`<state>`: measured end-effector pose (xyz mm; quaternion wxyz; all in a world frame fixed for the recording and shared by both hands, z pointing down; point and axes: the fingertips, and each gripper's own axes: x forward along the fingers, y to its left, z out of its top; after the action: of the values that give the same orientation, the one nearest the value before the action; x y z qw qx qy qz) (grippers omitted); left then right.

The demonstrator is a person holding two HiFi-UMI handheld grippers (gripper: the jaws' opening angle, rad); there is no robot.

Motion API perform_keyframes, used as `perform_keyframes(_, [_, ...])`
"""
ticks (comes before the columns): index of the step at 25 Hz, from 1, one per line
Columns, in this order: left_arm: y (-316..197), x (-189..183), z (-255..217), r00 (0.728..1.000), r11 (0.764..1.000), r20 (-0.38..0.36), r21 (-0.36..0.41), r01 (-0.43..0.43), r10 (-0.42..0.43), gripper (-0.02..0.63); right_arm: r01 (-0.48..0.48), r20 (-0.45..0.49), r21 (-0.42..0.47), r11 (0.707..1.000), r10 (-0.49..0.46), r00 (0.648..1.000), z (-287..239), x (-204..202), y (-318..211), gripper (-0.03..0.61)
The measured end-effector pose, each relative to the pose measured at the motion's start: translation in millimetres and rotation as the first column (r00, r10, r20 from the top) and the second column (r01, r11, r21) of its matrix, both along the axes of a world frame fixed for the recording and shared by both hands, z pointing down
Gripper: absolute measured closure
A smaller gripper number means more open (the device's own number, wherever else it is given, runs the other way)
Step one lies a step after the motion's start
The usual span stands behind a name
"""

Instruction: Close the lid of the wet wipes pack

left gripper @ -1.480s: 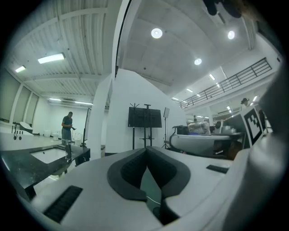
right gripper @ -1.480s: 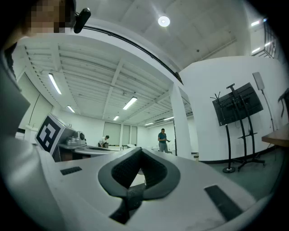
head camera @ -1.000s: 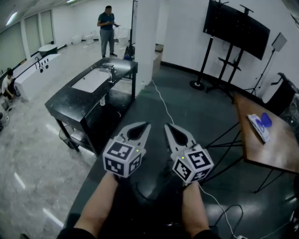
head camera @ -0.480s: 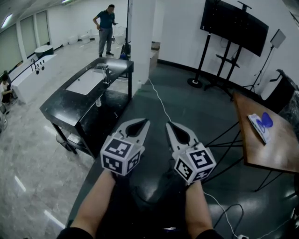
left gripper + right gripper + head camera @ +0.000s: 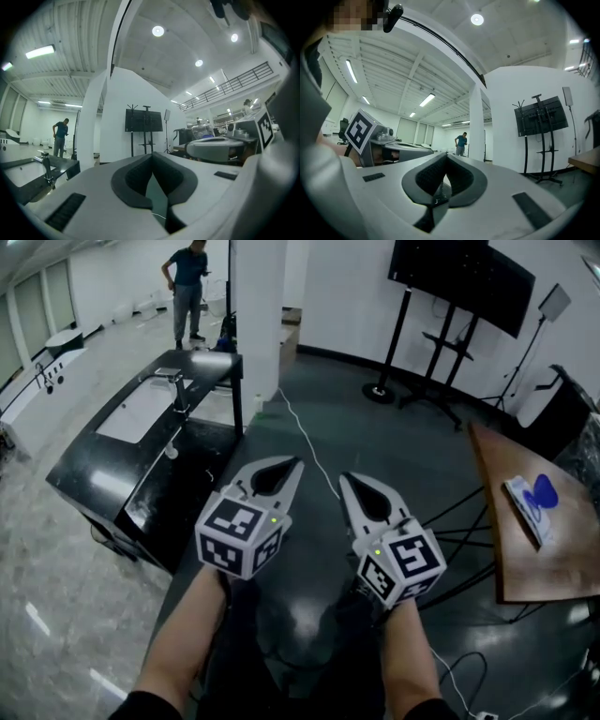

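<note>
Wet wipes pack (image 5: pixel 521 506) — blue lid (image 5: pixel 543 491) raised

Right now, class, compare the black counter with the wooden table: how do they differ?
The black counter is dark and glossy; the wooden table is brown. The counter holds a white sink with a tap; the table bears a white pack with a blue part. Both have dark legs.

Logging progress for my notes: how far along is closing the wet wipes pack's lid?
Nothing done yet. The wet wipes pack lies on the wooden table, blue lid seemingly open. The left gripper and right gripper are shut, empty, away from it. Remaining: reach it, press lid down.
</note>
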<state>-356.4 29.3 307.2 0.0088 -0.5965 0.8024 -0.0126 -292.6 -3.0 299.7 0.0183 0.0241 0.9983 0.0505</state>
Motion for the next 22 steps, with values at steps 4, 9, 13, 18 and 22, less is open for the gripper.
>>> perform_keyframes(4, [-33.4,-19.2,6.0,1.000,0.999,-0.001,-0.015,-0.028,0.028,0.606,-0.024,0.004,-0.020,1.000,0.024,1.000,1.3,-22.3,-30.5,0.571])
perform_keyframes(9, [-44.3,-20.0,-1.0,0.999,0.999,0.003,-0.011,-0.036,0.036,0.606,-0.028,0.007,-0.021,0.999,0.028,1.000,-3.9,-25.8,-41.6,0.571])
perform_keyframes(13, [-55.9,-20.5,-7.1,0.999,0.999,-0.004,-0.003,-0.044,0.044,0.606,-0.045,0.029,-0.022,0.999,0.046,0.999,-16.7,-24.4,-54.5,0.571])
perform_keyframes(18, [-91.8,-7.0,-11.7,0.996,0.996,-0.005,0.002,-0.093,0.093,0.606,-0.099,0.047,-0.015,0.995,0.100,0.994,-27.0,-8.6,-87.4,0.571])
perform_keyframes(22, [-134.1,7.1,-17.6,0.988,0.988,-0.013,0.014,-0.151,0.151,0.606,-0.167,0.064,-0.005,0.986,0.167,0.984,-38.0,14.0,-126.7,0.571])
